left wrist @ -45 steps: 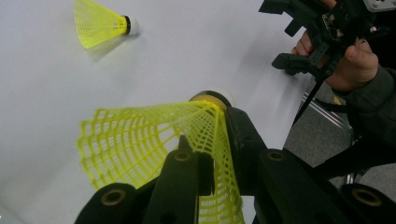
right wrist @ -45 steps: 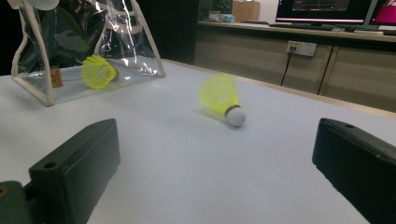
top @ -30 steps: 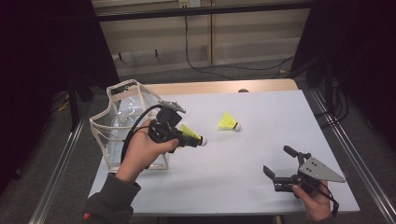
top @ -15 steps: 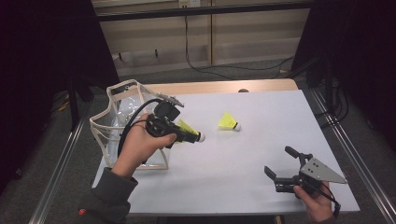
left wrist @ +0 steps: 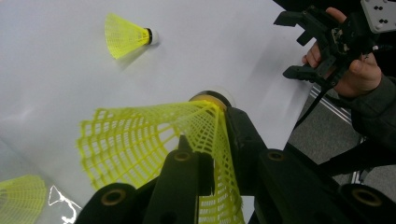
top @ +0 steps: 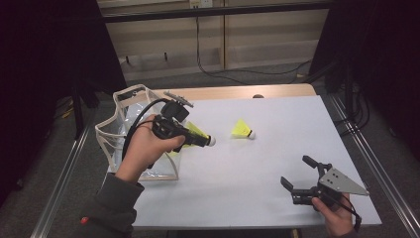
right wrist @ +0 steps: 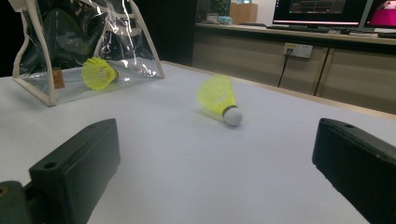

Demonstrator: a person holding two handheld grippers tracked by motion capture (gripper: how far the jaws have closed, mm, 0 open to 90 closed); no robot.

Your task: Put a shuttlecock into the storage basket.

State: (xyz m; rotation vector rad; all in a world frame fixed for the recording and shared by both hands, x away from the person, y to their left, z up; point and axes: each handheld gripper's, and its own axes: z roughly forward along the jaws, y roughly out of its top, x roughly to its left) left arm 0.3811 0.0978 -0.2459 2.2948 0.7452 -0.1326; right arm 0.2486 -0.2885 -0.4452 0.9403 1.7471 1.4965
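Note:
My left gripper [top: 202, 139] is shut on a yellow mesh shuttlecock [top: 196, 132], held above the white table beside the clear bag [top: 124, 130]. In the left gripper view the skirt [left wrist: 135, 140] is pinched between the black jaws and its cork [left wrist: 211, 97] points away. A second yellow shuttlecock [top: 241, 130] lies on its side mid-table, apart from both grippers; the right gripper view shows this shuttlecock [right wrist: 218, 99] ahead of the jaws. A third shuttlecock [right wrist: 98, 73] lies inside the bag [right wrist: 70, 42]. My right gripper [top: 296, 171] rests open near the front right corner, holding nothing.
The white table [top: 277, 114] has metal rails along both sides. The clear bag with pale trim stands at the left edge. A wooden strip [top: 237, 92] runs along the far edge, with cabinets and cables behind it.
My left gripper has drifted slightly toward the bag with the shuttlecock still in its jaws. The right gripper and the loose shuttlecock have not moved.

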